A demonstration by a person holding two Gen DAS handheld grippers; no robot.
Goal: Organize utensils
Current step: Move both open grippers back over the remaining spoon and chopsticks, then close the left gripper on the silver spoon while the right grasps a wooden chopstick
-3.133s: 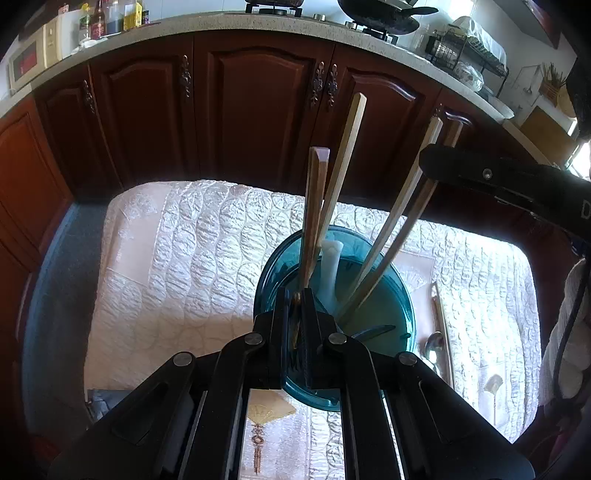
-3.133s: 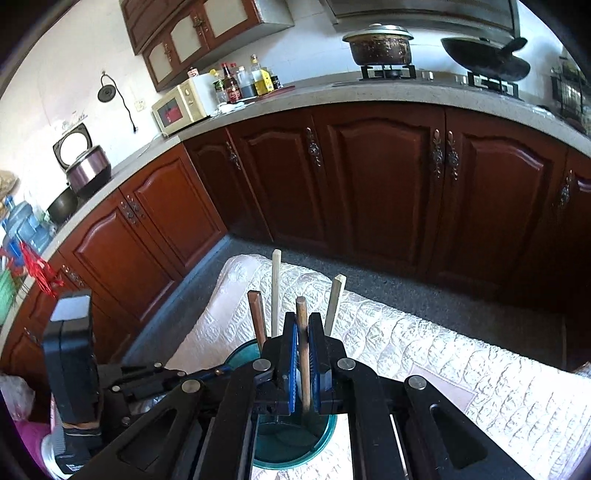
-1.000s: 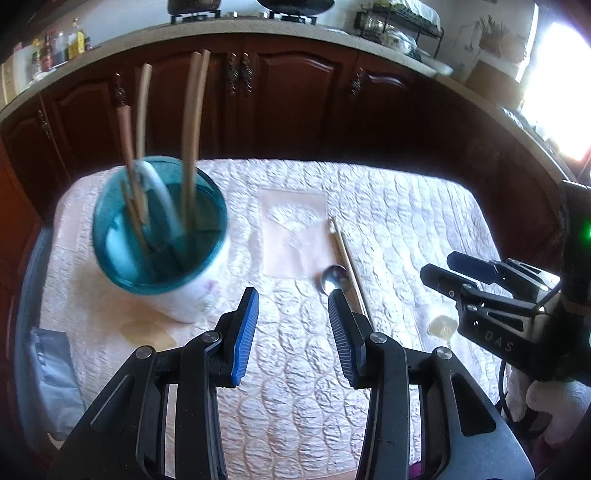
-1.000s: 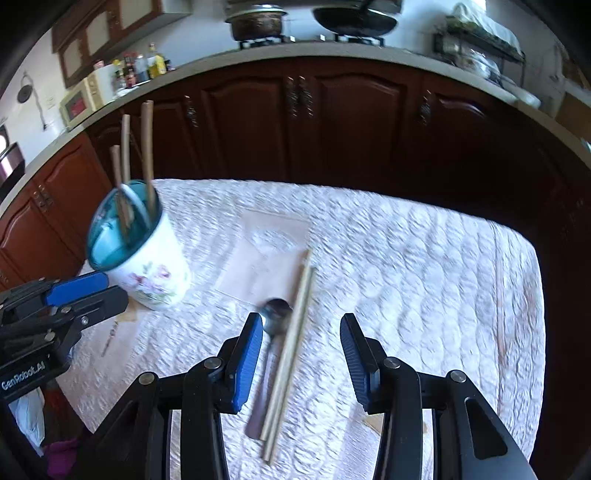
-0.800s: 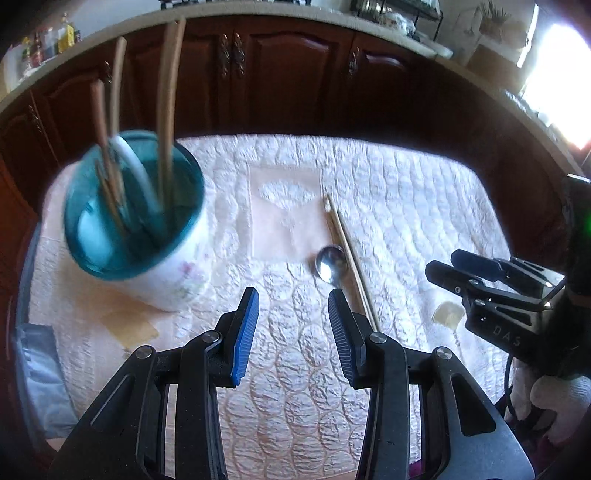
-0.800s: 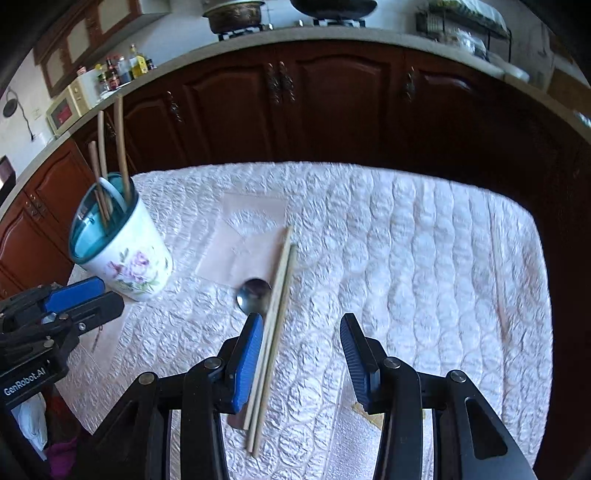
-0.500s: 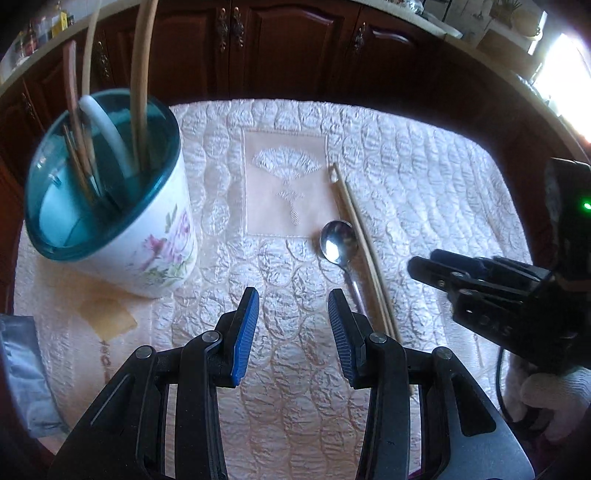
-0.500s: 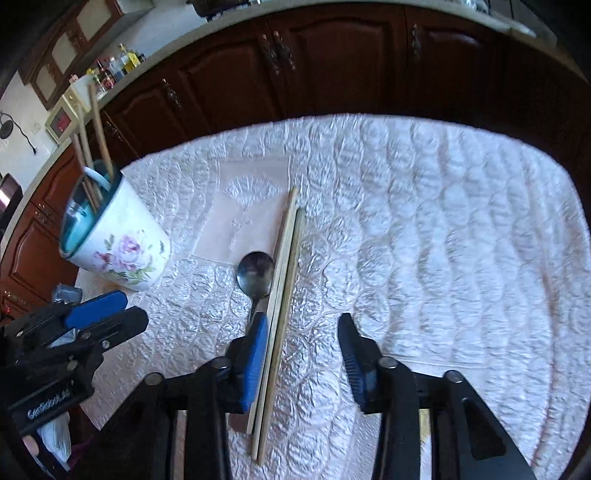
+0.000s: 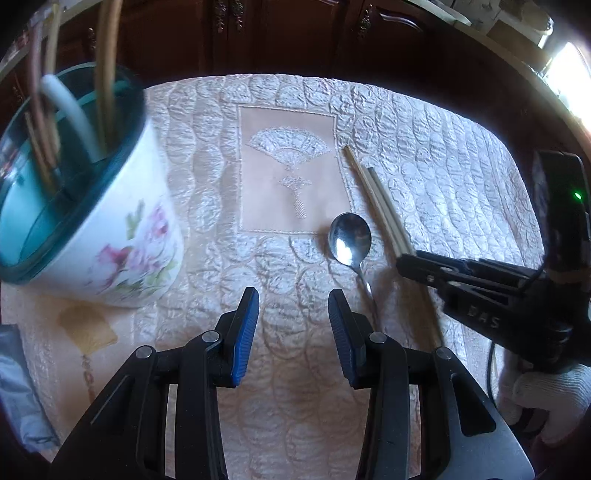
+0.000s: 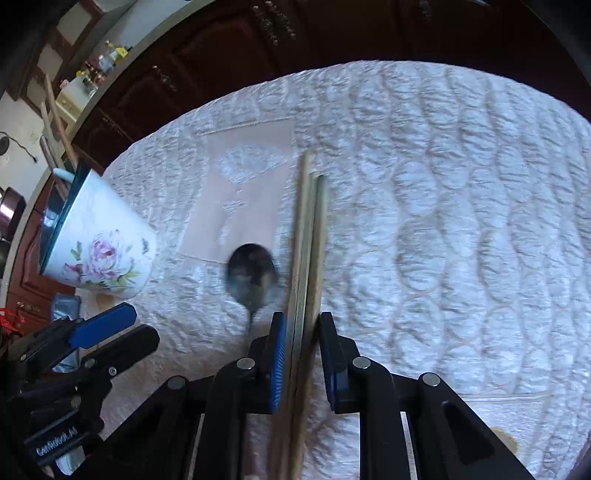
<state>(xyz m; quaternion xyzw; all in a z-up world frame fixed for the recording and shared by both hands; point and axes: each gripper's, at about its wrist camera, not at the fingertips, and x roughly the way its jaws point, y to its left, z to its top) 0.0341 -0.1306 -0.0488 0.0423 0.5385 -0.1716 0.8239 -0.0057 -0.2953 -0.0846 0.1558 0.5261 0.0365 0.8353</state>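
Note:
A floral cup with a teal rim (image 9: 122, 236) stands at the left and holds several chopsticks and a white utensil. A metal spoon (image 9: 349, 240) lies on the quilted cloth beside a pair of wooden chopsticks (image 9: 380, 203). My left gripper (image 9: 293, 299) is open and empty, just short of the spoon. In the right wrist view my right gripper (image 10: 301, 321) straddles the chopsticks (image 10: 308, 229), its jaws narrowed around them with small gaps on each side. The spoon (image 10: 253, 275) lies just left of it, and the cup (image 10: 99, 251) stands at far left.
The white quilted cloth (image 10: 461, 221) covers the table, with a beige embroidered panel (image 9: 288, 173) in the middle. Dark wooden cabinets (image 9: 288, 33) run behind. A grey object (image 9: 18, 387) lies at the left edge.
Both grippers have come lower and closer to the table. My right gripper has moved over the chopsticks and its jaws have narrowed around them. My left gripper stays open.

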